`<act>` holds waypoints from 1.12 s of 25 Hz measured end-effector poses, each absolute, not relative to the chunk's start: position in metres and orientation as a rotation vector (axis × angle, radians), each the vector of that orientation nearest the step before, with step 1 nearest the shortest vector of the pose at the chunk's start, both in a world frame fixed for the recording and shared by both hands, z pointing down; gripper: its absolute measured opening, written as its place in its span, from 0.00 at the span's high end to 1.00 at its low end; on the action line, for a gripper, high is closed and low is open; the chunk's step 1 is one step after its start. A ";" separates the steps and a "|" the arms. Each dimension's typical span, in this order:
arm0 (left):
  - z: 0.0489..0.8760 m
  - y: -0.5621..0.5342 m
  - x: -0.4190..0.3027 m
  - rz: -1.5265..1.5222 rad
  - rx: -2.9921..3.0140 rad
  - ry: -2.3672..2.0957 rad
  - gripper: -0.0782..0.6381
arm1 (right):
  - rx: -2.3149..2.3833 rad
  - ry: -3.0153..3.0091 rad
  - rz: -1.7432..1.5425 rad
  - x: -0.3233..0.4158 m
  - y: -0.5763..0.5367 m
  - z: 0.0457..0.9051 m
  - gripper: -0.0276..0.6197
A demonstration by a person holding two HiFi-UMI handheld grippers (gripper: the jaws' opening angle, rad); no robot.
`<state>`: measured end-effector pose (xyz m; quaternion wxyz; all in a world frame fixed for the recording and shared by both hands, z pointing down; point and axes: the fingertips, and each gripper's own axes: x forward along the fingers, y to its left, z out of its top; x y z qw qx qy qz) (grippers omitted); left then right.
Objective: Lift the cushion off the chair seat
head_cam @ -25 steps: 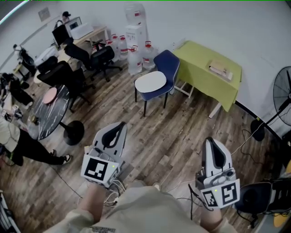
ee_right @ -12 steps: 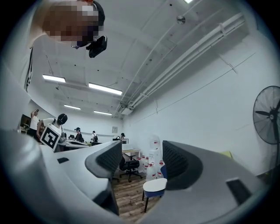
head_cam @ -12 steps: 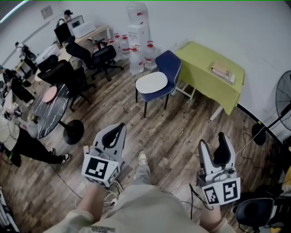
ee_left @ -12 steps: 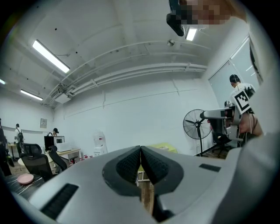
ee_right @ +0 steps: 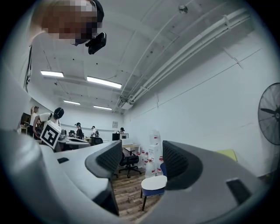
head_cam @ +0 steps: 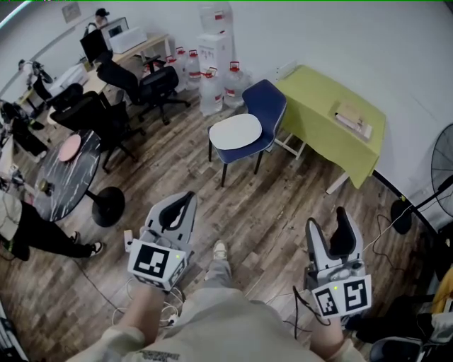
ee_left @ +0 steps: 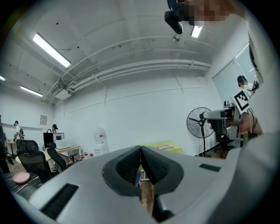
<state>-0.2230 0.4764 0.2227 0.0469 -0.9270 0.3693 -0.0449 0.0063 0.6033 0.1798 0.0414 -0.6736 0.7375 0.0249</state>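
Cushion (head_cam: 236, 131) white on blue chair (head_cam: 267, 104); wall sign (head_cam: 70, 10) unreadable

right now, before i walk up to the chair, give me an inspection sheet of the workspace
surface: wood floor
job's things: white cushion lying on the seat of the blue chair, untouched
clutter: water jugs by the wall; flat object on the green table
grippers: left hand-held gripper shut, empty; right hand-held gripper open, jaws have just been opening, nothing between them
cables: loose cable on the floor at right
surroundings: office chairs, round dark table, standing fan
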 end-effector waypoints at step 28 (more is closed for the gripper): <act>0.234 0.115 -0.204 -0.242 -2.911 1.081 0.86 | -2.168 2.294 -0.099 0.021 0.223 0.200 0.51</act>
